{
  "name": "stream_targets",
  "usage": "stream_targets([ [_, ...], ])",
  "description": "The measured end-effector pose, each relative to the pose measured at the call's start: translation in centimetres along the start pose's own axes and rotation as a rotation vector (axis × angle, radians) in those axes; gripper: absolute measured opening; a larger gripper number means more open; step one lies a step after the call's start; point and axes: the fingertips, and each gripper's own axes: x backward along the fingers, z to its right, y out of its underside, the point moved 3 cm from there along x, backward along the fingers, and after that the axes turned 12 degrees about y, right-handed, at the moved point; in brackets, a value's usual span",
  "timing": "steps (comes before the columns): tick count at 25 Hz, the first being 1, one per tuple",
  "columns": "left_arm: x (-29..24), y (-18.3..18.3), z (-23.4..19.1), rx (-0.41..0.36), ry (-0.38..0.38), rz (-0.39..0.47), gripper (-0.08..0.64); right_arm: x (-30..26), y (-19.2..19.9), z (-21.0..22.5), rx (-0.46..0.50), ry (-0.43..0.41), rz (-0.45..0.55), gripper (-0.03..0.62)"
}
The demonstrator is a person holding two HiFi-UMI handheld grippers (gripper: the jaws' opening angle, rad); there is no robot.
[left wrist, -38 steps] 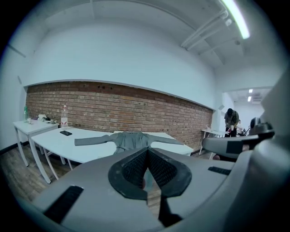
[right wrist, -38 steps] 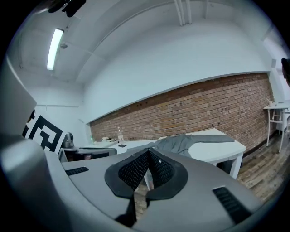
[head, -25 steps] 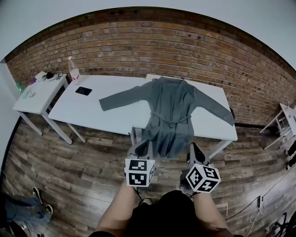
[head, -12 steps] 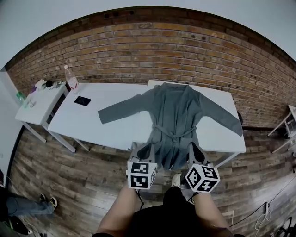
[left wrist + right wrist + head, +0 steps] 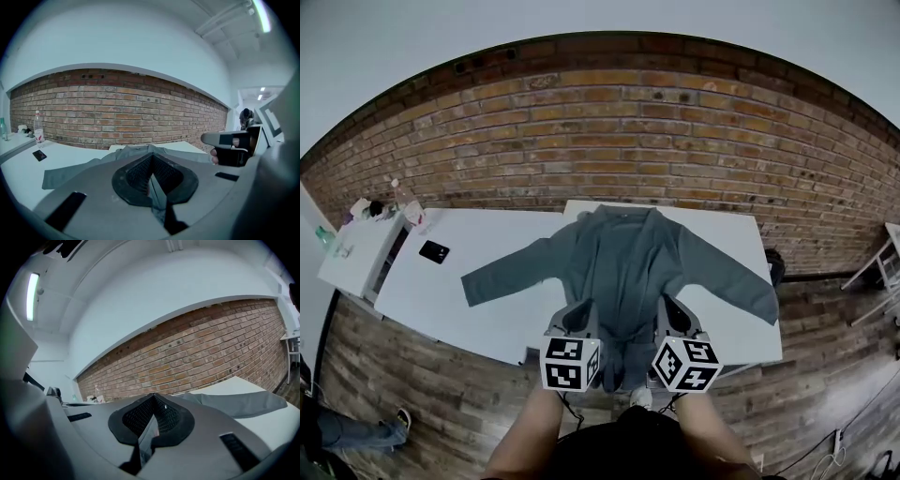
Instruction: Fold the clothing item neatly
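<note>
A grey robe-like garment (image 5: 623,262) lies spread face-up on the white table (image 5: 487,309), both sleeves stretched outward and its front open. My left gripper (image 5: 586,307) and right gripper (image 5: 666,304) hover side by side over the garment's lower part near the table's front edge. Both are shut with nothing between the jaws. The left gripper view shows its closed jaws, the left gripper (image 5: 151,161), with the collar and one sleeve (image 5: 70,171) beyond them. In the right gripper view the closed right gripper (image 5: 152,401) points past the other sleeve (image 5: 243,404).
A black phone (image 5: 434,250) and a clear bottle (image 5: 414,214) sit on the table's left end. A small side table (image 5: 347,258) with clutter stands further left. A brick wall (image 5: 675,141) runs behind, and a white rack (image 5: 886,267) stands at the right.
Both grippers have moved forward from over the floor to above the garment's lower part. The table and garment now sit closer. The jaws stayed shut.
</note>
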Motion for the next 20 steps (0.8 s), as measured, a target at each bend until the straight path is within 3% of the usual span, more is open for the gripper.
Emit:
stream_targets([
  [9,-11.9,-3.4,0.7,0.027,0.022,-0.008,-0.011,-8.5,-3.4,7.5,0.02,0.009,-0.016,-0.006],
  [16,-16.5,-2.5,1.2,0.05,0.02,-0.048,-0.011,-11.4,-2.7,10.9,0.036,0.016,-0.064,-0.006],
  [20,-18.1,-2.5,1.1,0.03,0.034,-0.068,-0.011,-12.3,-2.5,13.2,0.058,0.091,-0.049,-0.006],
])
